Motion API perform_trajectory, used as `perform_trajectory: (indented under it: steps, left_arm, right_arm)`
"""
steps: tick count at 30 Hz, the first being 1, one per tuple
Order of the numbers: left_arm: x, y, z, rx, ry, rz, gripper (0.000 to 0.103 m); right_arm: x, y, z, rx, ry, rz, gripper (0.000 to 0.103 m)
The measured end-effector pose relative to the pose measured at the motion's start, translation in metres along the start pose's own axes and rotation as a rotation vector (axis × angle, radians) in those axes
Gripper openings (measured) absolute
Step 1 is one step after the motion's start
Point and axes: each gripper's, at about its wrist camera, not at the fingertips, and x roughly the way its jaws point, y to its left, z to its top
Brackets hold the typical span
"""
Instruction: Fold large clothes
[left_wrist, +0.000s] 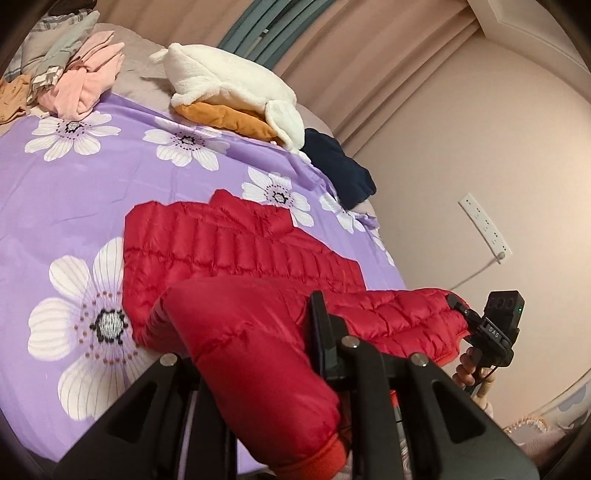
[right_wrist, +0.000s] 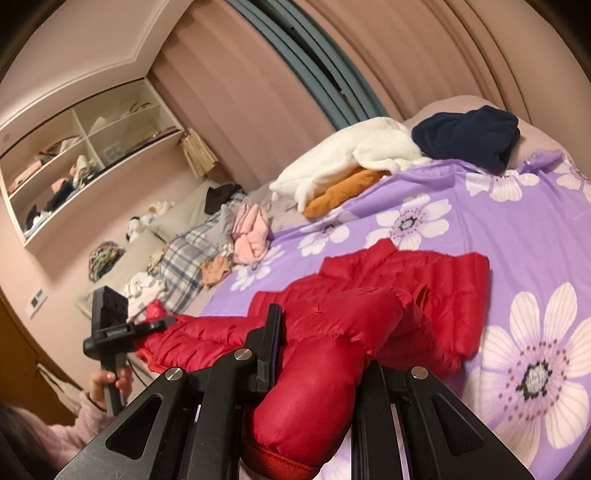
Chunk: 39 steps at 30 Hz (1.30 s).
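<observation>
A red quilted puffer jacket (left_wrist: 236, 243) lies partly spread on the purple flowered bed sheet (left_wrist: 110, 177), and its near part is lifted off the bed. My left gripper (left_wrist: 258, 350) is shut on a smooth red sleeve end with a ribbed cuff, whose cloth covers one finger. At the right of the left wrist view my right gripper (left_wrist: 458, 308), held by a hand, pinches the jacket's other raised edge. In the right wrist view the right gripper (right_wrist: 321, 354) is shut on a red sleeve (right_wrist: 317, 387), and the left gripper (right_wrist: 162, 324) grips the jacket (right_wrist: 406, 273) at the left.
At the far end of the bed lie a white fleece garment (left_wrist: 229, 81), an orange garment (left_wrist: 229, 118), a navy garment (left_wrist: 340, 166) and a heap of pink and plaid clothes (left_wrist: 81, 81). A wall socket (left_wrist: 484, 229) is on the right. Open shelves (right_wrist: 74, 158) stand beyond the bed.
</observation>
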Motion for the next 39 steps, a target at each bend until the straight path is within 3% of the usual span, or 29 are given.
perform_trajectory:
  steps: [8, 21, 32, 39]
  left_arm:
    - [0.027, 0.011, 0.026, -0.008, 0.003, 0.047, 0.018]
    - [0.106, 0.052, 0.076, -0.079, 0.047, 0.138, 0.019]
    - [0.183, 0.105, 0.096, -0.19, 0.124, 0.211, 0.02]
    - [0.207, 0.122, 0.102, -0.25, 0.127, 0.222, 0.022]
  right_arm:
    - [0.024, -0.02, 0.02, 0.021, -0.002, -0.033, 0.017]
    - [0.09, -0.064, 0.049, 0.083, 0.054, -0.157, 0.017]
    - [0.16, -0.126, 0.053, 0.224, 0.18, -0.273, 0.017]
    - [0.18, -0.162, 0.048, 0.369, 0.236, -0.263, 0.019]
